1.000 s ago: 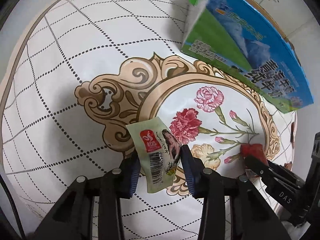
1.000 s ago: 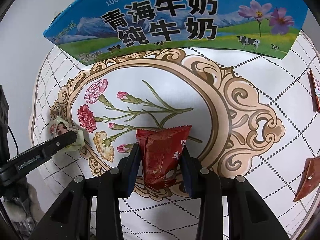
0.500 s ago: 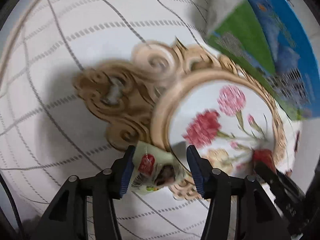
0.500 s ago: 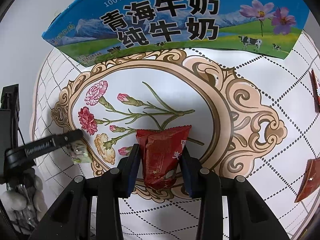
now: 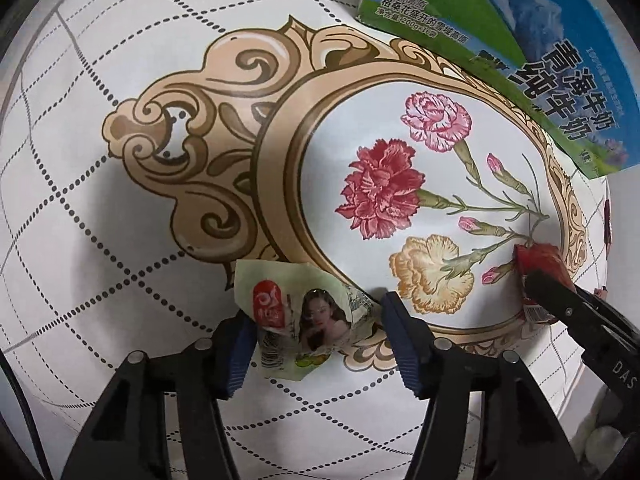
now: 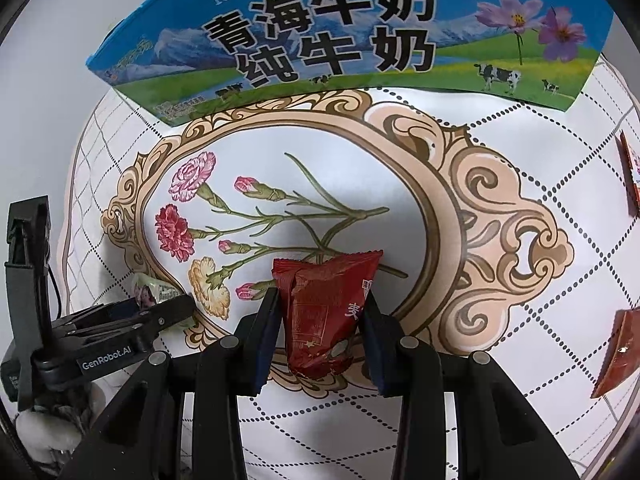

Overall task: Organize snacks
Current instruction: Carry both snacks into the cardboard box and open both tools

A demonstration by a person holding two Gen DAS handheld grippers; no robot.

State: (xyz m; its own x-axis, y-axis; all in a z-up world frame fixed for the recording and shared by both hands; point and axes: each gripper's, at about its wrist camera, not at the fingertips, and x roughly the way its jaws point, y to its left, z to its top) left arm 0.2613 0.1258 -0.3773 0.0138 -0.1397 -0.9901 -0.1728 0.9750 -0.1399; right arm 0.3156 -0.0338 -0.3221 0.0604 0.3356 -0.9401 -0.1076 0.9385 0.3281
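A pale green snack packet (image 5: pixel 304 320) lies crumpled on the patterned tablecloth (image 5: pixel 120 260), at the lower left rim of the printed oval frame. My left gripper (image 5: pixel 316 312) points straight down over it. Its jaws are opening; the packet sits between them and the right pad stands clear of it. The right wrist view shows the same packet (image 6: pixel 150 290) under that gripper's fingers (image 6: pixel 168 312). My right gripper (image 6: pixel 320 300) is shut on a dark red snack packet (image 6: pixel 324 312), held just above the cloth; that red packet (image 5: pixel 538 258) also shows in the left wrist view.
A blue and green milk carton box (image 6: pixel 340 32) stands along the far side of the printed frame, also seen as the milk box (image 5: pixel 540 40) at upper right. Two red-brown packets (image 6: pixel 630 176) (image 6: pixel 618 352) lie at the right edge of the cloth.
The left gripper came down close to the cloth and its jaws parted; the green packet, earlier pinched upright, now lies loose between them. The right gripper and red packet stayed put.
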